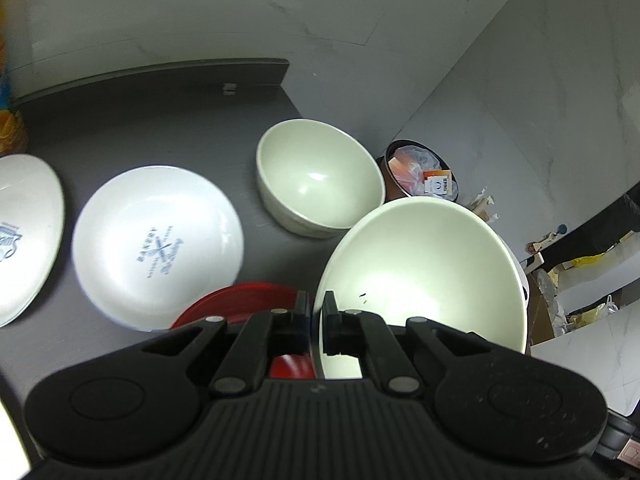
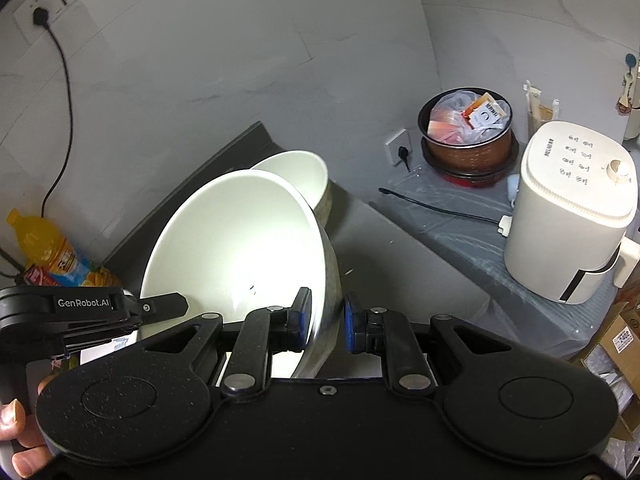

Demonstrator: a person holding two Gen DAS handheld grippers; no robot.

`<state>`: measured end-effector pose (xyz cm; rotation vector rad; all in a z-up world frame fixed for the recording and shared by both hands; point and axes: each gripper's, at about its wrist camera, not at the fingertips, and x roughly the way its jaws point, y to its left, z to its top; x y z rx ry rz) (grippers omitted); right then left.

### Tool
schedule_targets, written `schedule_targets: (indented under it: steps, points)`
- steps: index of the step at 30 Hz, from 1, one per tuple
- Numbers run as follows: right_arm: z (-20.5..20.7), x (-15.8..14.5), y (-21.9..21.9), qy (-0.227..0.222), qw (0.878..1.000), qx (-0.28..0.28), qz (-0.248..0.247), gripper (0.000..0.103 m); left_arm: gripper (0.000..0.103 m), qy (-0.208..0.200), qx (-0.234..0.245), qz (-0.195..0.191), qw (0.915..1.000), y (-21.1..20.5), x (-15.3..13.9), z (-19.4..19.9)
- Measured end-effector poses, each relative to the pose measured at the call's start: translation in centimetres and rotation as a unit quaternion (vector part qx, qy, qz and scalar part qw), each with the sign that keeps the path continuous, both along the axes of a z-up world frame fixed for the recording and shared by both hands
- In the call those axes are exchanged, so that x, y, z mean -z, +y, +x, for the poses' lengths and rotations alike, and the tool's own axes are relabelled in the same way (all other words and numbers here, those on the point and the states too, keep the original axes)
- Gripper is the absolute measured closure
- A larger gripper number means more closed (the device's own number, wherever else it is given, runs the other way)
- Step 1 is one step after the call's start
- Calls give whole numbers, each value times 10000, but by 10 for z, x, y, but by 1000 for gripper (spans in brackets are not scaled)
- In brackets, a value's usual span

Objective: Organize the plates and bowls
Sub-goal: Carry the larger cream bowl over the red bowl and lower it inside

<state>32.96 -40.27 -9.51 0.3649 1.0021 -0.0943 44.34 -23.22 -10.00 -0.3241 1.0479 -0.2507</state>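
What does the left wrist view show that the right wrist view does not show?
Only the left wrist view: two white printed plates on the dark counter, and a red plate under the left tongs.

Only the right wrist view: a white kitchen appliance, an orange drink bottle, wall sockets, and a person's hand.

Both: the large pale bowl, clamped at its rim by the left tongs and the right tongs, the smaller pale bowl behind it, and the brown pot with packets.
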Motion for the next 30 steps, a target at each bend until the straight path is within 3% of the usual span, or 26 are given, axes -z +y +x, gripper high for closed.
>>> schedule_targets:
  steps: [18, 30]
  points:
    - [-2, 19, 41, 347, 9981, -517, 23, 86, 99, 406, -414, 156, 9982, 48, 19, -26]
    - [3, 39, 48, 684, 9945, -793, -100, 86, 99, 716, -564, 269, 9955, 50, 43, -27]
